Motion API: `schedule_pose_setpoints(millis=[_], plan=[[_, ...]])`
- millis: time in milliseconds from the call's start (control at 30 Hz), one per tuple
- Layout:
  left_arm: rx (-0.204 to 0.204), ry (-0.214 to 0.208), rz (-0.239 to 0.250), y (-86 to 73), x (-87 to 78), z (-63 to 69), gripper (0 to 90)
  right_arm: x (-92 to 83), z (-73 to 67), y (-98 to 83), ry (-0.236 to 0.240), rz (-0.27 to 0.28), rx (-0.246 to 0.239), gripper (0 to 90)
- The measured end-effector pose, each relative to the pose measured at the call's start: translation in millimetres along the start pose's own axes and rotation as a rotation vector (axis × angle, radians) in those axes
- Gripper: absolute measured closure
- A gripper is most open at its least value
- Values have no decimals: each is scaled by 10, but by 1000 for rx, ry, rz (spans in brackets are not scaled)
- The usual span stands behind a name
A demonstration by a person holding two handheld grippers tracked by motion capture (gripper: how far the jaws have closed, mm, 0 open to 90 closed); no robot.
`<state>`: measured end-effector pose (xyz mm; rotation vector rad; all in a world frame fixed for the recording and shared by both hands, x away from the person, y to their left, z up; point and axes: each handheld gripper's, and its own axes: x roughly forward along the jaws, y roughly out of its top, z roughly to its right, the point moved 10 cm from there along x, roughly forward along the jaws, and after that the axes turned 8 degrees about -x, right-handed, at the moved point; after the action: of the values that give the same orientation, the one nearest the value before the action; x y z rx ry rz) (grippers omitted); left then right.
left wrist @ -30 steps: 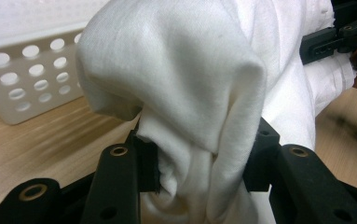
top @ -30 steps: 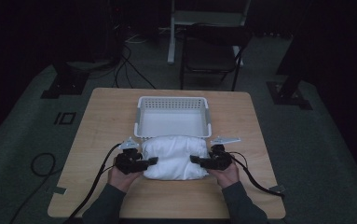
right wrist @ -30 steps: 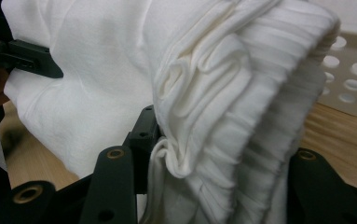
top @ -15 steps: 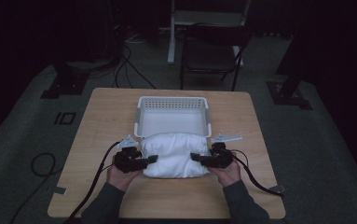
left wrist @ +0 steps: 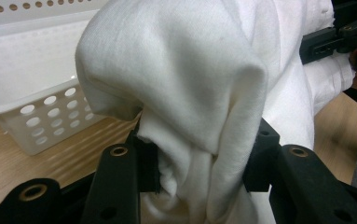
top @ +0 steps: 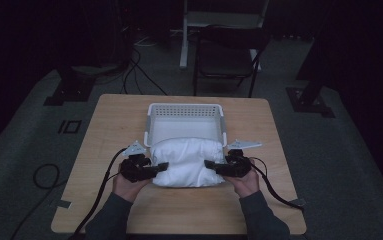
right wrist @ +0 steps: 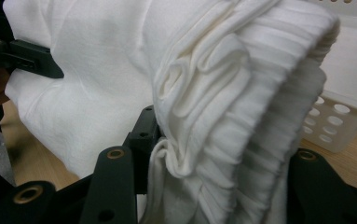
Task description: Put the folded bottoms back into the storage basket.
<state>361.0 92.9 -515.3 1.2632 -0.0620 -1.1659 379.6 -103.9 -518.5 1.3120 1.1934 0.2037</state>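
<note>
Left gripper (top: 160,165) and right gripper (top: 212,164) each clamp an end of the folded white garment (top: 188,161) beside the basket (top: 185,114).

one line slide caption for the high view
Both tongs grip a folded white garment by its ends, just before a white basket.

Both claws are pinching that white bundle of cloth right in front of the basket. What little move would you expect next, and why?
Probably a short lift forward over the near rim of the white basket. The left gripper and right gripper each clamp one end of the folded white garment, which sits against the basket's near edge, and the basket looks empty.
</note>
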Motion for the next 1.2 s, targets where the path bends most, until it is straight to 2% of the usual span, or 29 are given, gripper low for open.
schedule_pose_setpoints(millis=[533,900,1200], plan=[[15,4,25,101,-61,17,578,-51,-10,121,-13,17,-24,548],[23,3,34,184,-53,19,579,-75,22,180,-19,30,-21,548],[27,5,50,303,-75,5,579,-108,38,298,-41,39,-42,548]])
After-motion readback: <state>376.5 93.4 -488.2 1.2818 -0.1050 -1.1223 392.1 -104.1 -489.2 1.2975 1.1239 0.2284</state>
